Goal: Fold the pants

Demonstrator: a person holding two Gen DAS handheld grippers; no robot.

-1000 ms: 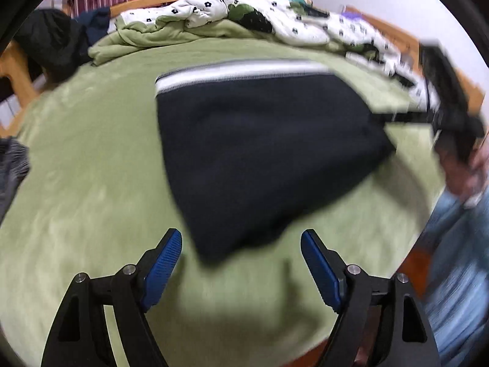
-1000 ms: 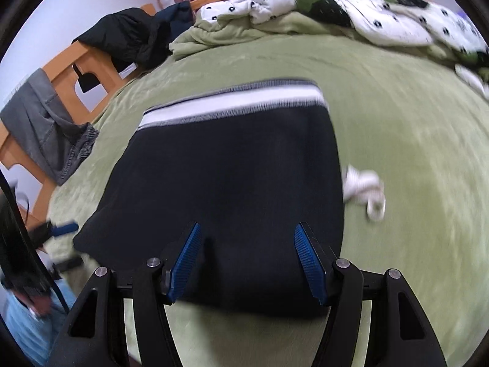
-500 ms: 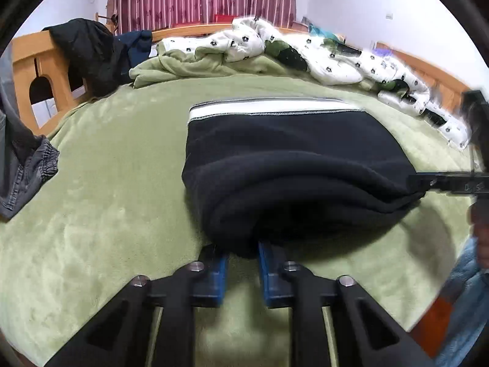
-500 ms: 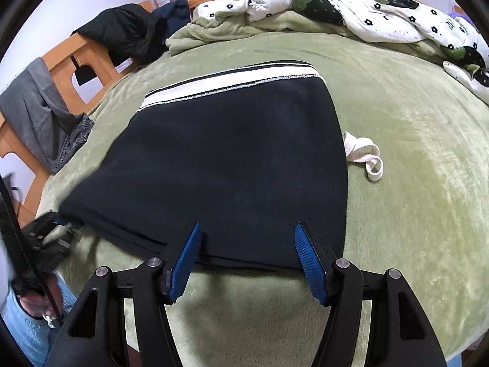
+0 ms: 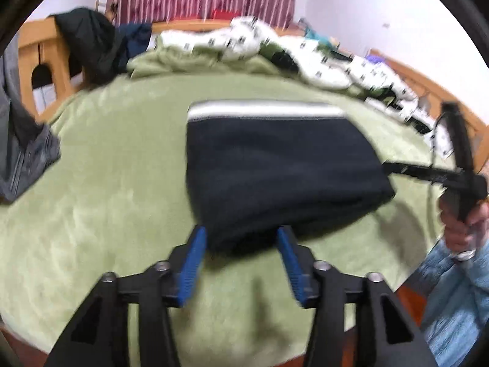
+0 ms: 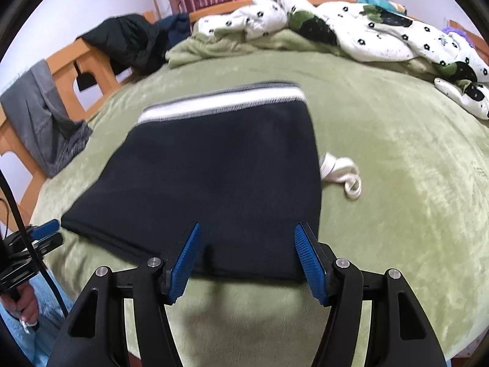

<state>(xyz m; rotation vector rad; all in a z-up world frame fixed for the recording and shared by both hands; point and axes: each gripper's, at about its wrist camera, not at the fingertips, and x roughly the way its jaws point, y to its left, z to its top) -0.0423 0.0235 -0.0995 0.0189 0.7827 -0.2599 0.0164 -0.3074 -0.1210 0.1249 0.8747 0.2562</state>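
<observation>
The black pants (image 5: pixel 275 165) lie folded on the green blanket, white-striped waistband at the far end; they also show in the right wrist view (image 6: pixel 220 171). My left gripper (image 5: pixel 241 238) is open, its blue pads either side of the near left corner of the fold. My right gripper (image 6: pixel 247 235) is open at the near right edge of the pants. The right gripper also shows in the left wrist view (image 5: pixel 394 166), and the left gripper in the right wrist view (image 6: pixel 45 229).
A white drawstring (image 6: pixel 342 174) lies beside the pants on the green blanket (image 6: pixel 397 183). A rumpled flowered quilt (image 6: pixel 336 27) is piled at the far side. Dark and grey clothes (image 6: pixel 45 122) hang on the wooden bed frame (image 6: pixel 70 70) at left.
My left gripper was shut on the near corner of the pants half a second ago and has opened. The right gripper stayed open at the near edge.
</observation>
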